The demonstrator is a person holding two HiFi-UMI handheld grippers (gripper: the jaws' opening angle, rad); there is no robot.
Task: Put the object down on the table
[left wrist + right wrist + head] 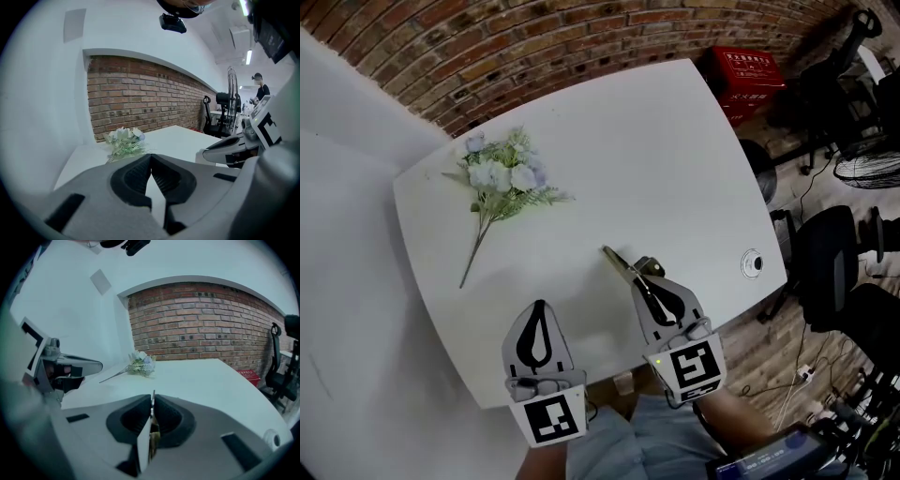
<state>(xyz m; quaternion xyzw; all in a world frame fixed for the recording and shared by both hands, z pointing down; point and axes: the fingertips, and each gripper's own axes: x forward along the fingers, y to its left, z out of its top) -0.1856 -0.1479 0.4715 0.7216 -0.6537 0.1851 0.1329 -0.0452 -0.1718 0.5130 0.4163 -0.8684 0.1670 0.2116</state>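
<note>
My right gripper (pixel 643 278) is shut on a thin flat object (pixel 617 260) with a gold-coloured blade that sticks out ahead of the jaws, just above the white table (pixel 675 159) near its front edge. In the right gripper view the thin flat object (pixel 146 437) stands edge-on, pinched between the pads of my right gripper (pixel 153 401). My left gripper (pixel 539 307) hangs over the table's front edge to the left, its jaws closed together on nothing; the left gripper view shows my left gripper (pixel 151 158) with its tips touching.
A bunch of pale artificial flowers (pixel 502 178) lies at the table's far left. A round cable grommet (pixel 752 263) sits near the right edge. Beyond the table stand a red crate (pixel 750 75), black office chairs (pixel 830 262), a fan (pixel 867 169) and a brick wall.
</note>
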